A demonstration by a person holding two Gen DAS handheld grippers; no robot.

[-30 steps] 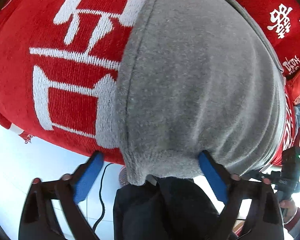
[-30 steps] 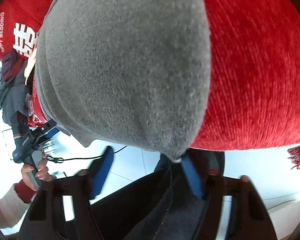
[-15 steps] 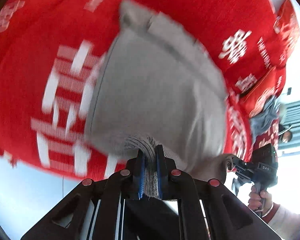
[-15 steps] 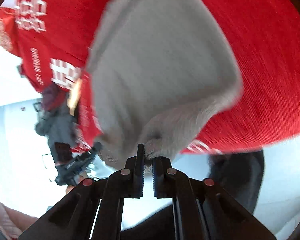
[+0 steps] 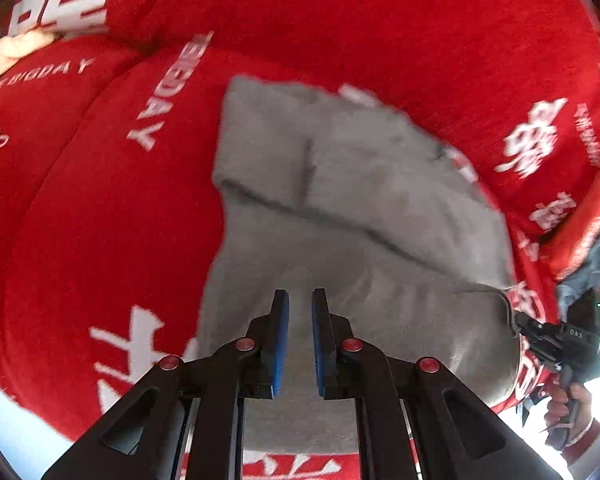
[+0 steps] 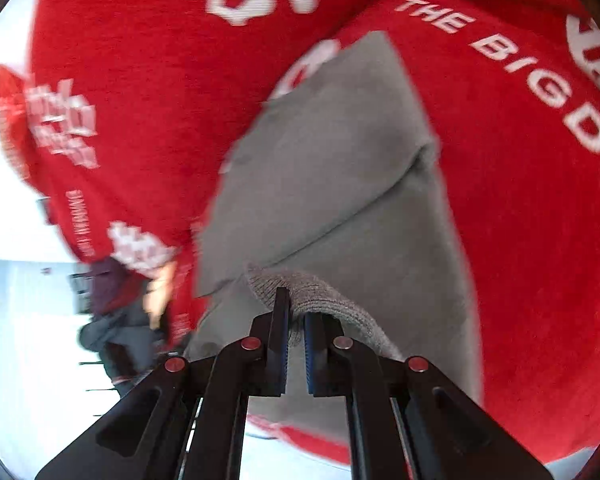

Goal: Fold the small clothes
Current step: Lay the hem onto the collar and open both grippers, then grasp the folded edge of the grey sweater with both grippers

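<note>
The gray garment [image 5: 340, 208] lies on a red blanket [image 5: 100, 220] printed with white characters and the words "THE BIG DAY". The blanket covers a soft raised surface; what lies beneath it cannot be determined.

Garment condition: the fabric is a plain, medium-gray fleece-like knit with a slightly fuzzy face. It is folded over itself, so that an upper layer lies across a lower layer with a crosswise fold edge visible in both views. A short dark seam line runs through the upper layer in the left wrist view. One end carries a ribbed knit band [image 6: 320, 300].

Left claw [image 5: 300, 340]: the blue-padded fingers stand slightly apart over the near portion of the garment. No fabric is seen between them; the claw holds nothing.

Right claw [image 6: 296, 340]: the fingers are nearly together, and the ribbed band sits at their tips. In the left wrist view the same claw [image 5: 540, 336] is at the garment's right corner, with the fabric drawn to a point at its tips. The right claw is clamped on the garment.

Both views show motion blur at the garment's edges.
</note>
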